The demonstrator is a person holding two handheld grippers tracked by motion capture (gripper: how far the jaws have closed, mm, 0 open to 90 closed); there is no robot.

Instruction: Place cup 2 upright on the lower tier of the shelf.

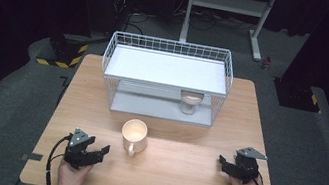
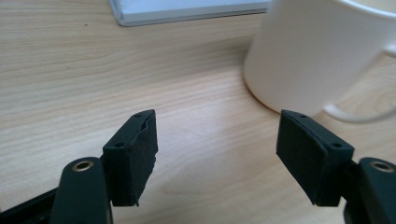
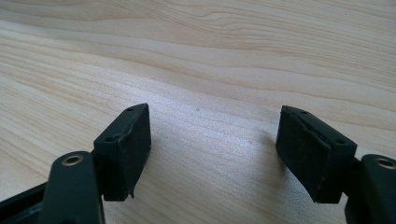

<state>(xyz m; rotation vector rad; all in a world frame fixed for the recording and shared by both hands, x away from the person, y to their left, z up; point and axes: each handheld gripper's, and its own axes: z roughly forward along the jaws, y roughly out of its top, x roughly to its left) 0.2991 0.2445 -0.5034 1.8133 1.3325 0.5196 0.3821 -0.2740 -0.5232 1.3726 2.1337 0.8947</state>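
Darkness is swallowing the room behind the light wooden table, so the stands and cables back there are being left hard to make out. At the table's far side, a white wire two-tier rack is being occupied on its lower shelf by a small pale cup, partly screened by the wires. A cream ceramic mug with a handle is being shown upright in front of the rack, its inside looking empty; in the left gripper view it is being cut off by the frame. The left gripper is being held released just beside the mug, untouching. The right gripper is being held spread over bare wood, well apart
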